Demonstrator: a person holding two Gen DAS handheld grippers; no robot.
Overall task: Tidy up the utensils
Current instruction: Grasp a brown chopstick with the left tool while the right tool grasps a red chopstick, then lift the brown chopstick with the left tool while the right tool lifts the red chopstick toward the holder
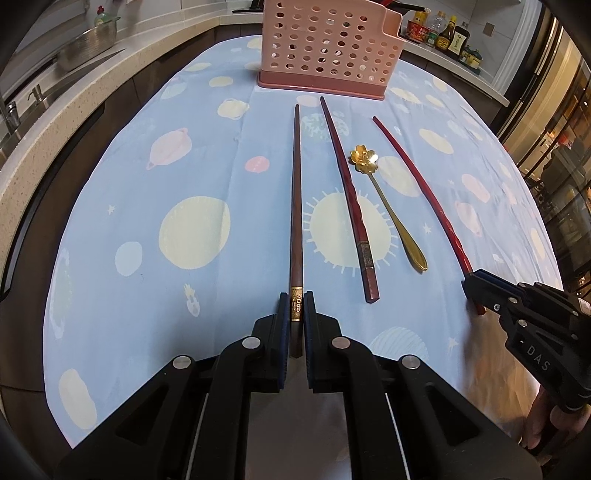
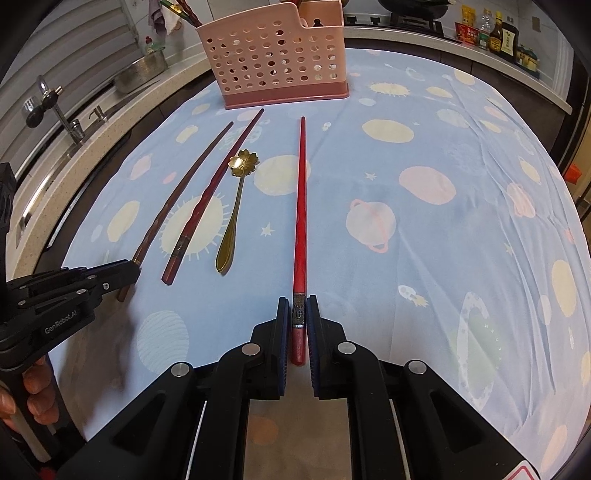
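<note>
My left gripper (image 1: 296, 300) is shut on the thick end of a dark brown chopstick (image 1: 296, 192) with a gold band; it lies on the blue tablecloth (image 1: 147, 206) pointing at the pink perforated utensil basket (image 1: 325, 44). My right gripper (image 2: 298, 304) is shut on the thick end of a red chopstick (image 2: 300, 206), which also lies on the cloth. Between them lie a dark red chopstick (image 1: 347, 192) and a gold flower-bowl spoon (image 1: 384, 206). The right gripper also shows in the left wrist view (image 1: 476, 284), and the left gripper in the right wrist view (image 2: 125, 273).
The basket (image 2: 273, 62) holds some chopsticks at its far left. A sink, tap (image 2: 70, 122) and metal colander (image 2: 142, 70) are on the counter to the left. Sauce bottles (image 1: 439, 31) stand on the counter at the back right.
</note>
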